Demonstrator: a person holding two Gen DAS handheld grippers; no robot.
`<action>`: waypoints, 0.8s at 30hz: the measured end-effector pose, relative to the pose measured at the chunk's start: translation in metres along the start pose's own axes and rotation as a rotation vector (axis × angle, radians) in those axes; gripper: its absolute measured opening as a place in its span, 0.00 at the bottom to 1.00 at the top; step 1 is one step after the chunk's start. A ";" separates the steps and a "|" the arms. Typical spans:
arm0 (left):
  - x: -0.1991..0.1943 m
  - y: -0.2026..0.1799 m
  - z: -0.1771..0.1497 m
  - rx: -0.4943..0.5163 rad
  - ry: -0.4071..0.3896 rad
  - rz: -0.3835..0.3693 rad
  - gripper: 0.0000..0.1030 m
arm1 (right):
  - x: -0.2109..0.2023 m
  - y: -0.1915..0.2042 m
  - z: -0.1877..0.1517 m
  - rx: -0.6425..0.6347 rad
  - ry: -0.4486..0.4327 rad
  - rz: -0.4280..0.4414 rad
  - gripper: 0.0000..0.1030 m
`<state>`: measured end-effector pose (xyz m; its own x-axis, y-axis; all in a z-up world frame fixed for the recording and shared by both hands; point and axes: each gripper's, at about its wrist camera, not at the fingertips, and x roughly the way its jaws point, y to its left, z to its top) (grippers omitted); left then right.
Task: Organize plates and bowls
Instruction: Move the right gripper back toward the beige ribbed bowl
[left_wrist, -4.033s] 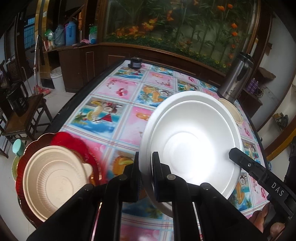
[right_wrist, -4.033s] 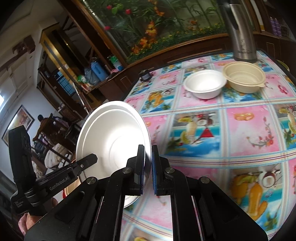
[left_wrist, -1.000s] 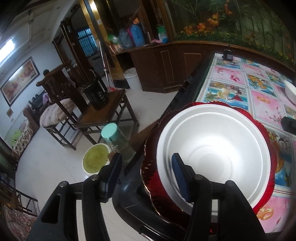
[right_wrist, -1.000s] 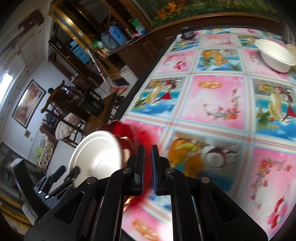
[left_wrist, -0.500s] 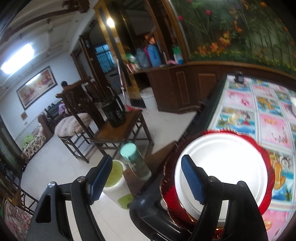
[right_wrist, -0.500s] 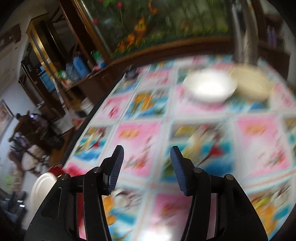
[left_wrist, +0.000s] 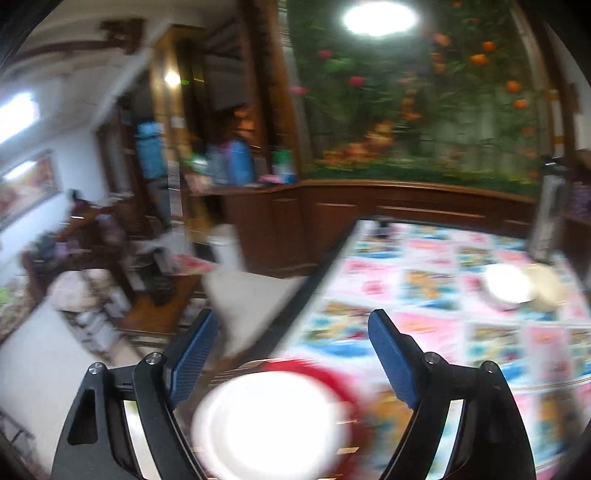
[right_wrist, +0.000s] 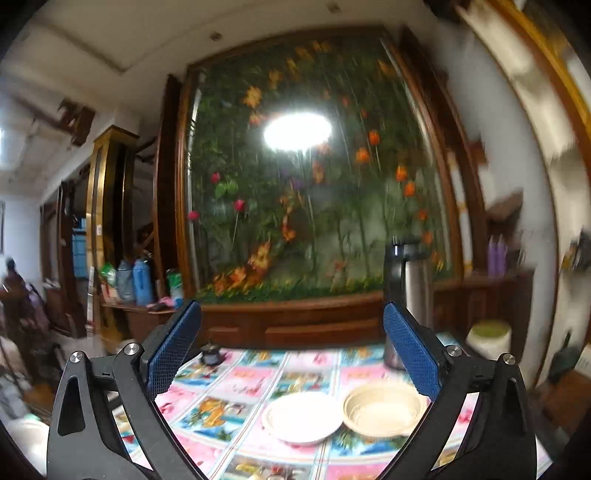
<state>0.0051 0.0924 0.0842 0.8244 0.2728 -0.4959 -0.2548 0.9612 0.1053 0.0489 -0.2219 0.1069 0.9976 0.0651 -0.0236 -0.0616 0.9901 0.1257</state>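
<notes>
The white plate lies flat, face up, on a red plate at bottom centre; left gripper and right gripper have just been opening, wide and empty.

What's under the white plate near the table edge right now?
The white plate sits on a red plate, whose rim shows around its far side. Anything between them is covered, and blur hides detail.

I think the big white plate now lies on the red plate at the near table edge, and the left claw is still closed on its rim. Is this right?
Not quite. The big white plate does lie on the red plate at the near table edge, but the left claw is open: its jaws have just been opening, stand wide apart and touch no rim. The left wrist view shows it.
</notes>
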 end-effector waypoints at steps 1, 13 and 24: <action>0.003 -0.012 0.007 0.002 0.007 -0.046 0.81 | 0.004 -0.019 0.004 0.060 0.028 0.021 0.97; 0.049 -0.155 0.038 -0.051 0.020 -0.232 0.82 | 0.042 -0.194 -0.057 0.595 0.237 -0.113 0.97; 0.110 -0.275 -0.009 -0.049 0.254 -0.370 0.82 | 0.076 -0.235 -0.124 0.824 0.413 -0.160 0.97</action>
<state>0.1616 -0.1425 -0.0069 0.7158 -0.1127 -0.6892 0.0044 0.9876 -0.1569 0.1356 -0.4348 -0.0471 0.8924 0.1310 -0.4319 0.2749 0.6011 0.7504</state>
